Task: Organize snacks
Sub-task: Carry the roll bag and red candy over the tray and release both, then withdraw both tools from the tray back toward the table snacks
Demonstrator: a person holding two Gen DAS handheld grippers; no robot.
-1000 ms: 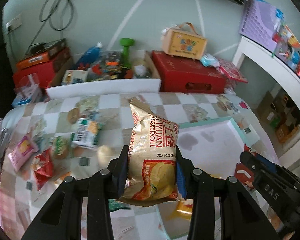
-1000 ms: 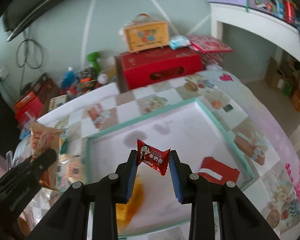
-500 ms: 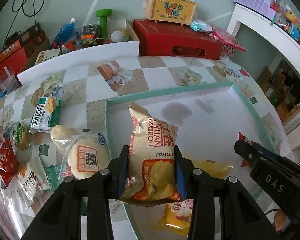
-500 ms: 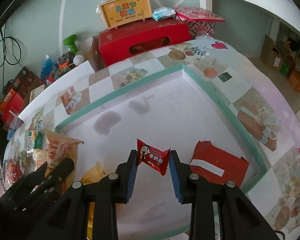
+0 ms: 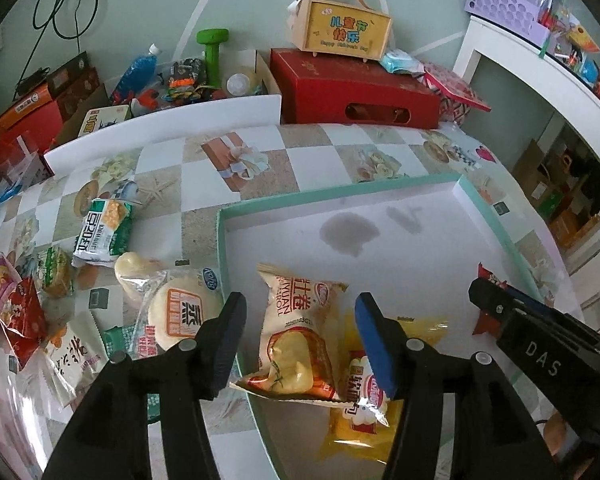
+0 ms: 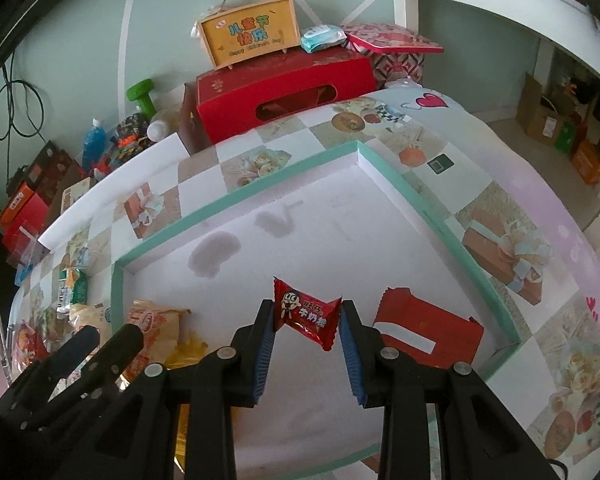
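Left claw [image 5: 298,336] was spread wide, fingers clear of the beige egg-roll packet [image 5: 300,336] on both sides. I saw that packet lying inside the teal-rimmed tray [image 5: 340,196], at its left end near the wall, partly overlapping a yellow snack bag [image 5: 364,408].

Right claw [image 6: 306,320] was clamped on a small red candy [image 6: 306,314], both pads touching the wrapper's ends, candy held above the tray floor. A flat red packet [image 6: 428,330] lay in the tray's right corner, just beside the right claw's finger.

From the right wrist camera, the egg-roll packet sat at the tray's left wall, with the left claw beside it.

Outside the tray, on the checkered desk [image 5: 312,156], loose snacks were scattered to the left: a round bun in clear wrap [image 5: 180,316], a green-white packet [image 5: 104,232], a small red packet [image 5: 22,320].
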